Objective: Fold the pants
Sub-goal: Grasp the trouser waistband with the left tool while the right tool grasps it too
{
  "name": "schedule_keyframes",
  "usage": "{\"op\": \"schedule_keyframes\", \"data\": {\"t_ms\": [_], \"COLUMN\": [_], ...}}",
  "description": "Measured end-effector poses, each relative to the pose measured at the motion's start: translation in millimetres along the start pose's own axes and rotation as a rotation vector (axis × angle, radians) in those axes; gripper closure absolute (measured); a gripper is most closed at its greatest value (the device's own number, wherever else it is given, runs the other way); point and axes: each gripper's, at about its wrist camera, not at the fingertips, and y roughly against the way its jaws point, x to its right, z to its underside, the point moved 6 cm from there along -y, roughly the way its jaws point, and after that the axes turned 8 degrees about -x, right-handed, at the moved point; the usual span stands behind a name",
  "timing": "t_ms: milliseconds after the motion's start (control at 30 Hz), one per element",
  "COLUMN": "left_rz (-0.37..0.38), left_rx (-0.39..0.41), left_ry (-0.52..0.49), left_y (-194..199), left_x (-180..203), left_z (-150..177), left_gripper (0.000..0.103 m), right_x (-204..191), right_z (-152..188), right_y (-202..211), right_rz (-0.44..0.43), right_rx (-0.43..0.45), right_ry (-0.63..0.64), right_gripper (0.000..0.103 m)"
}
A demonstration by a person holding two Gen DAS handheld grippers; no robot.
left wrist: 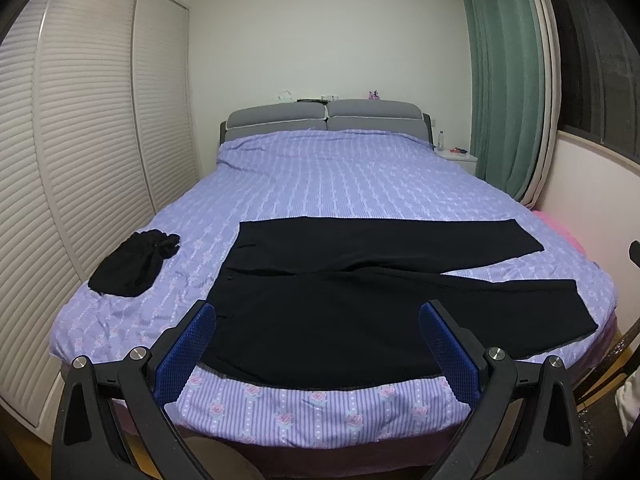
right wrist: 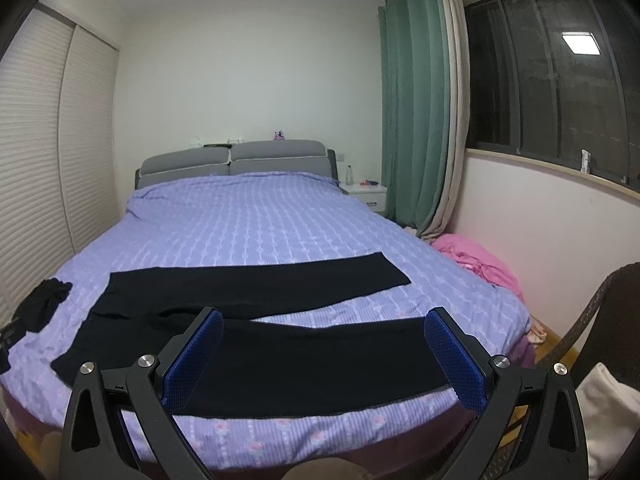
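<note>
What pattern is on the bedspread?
Lilac stripes with pink roses on the bedspread, clearest in the left wrist view.

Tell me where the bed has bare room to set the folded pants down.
Widest bare patch: the bedspread between the pants and the headboard. A narrow strip runs between the pants and the small black garment. The near edge is crowded by pants.

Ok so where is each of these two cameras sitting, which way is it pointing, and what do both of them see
Left wrist view: sits on the left gripper at the foot of the bed, facing the headboard, over the waist end of the black pants; only its open blue-padded fingers show.
Right wrist view: sits on the right gripper, further right, facing the same way over the pants legs; only its open fingers show.
Shared: pants, purple bed cover, small black garment, green curtain.
</note>
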Motion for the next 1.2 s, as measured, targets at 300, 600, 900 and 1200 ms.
{"op": "schedule_keyframes", "data": {"t_ms": [300,600,900,1200], "left_rz": [0.004,0.001,0.114,0.289], "left_rx": [-0.006,-0.045,-0.114,-0.1], "left_ry": [0.034,-0.027,-0.214,-0.429], "left_y": [-88.5,-179.1,-228.8,-337.0], "left_x": [8.7,19.1,115.9,281.2], "left_z": [-11.0,-97.7,-217.9,-286.2], "left_gripper": [0.0,0.0,0.0,0.001], "right_x": [-1.5,-11.2,10.6,87.7], "right_z": [7.5,-50.6,-157.3,-221.8], "right_y": [-87.6,-184.7,-249.9,-361.8], "right_rz": [0.003,0.029,0.059,0.086], "right_rx": [-0.052,-0.056,-0.198,-0.295], "right_ry": [-0.02,-0.06,-0.02,0.035], "right_gripper": [0.001,0.001,0.001,0.001]}}
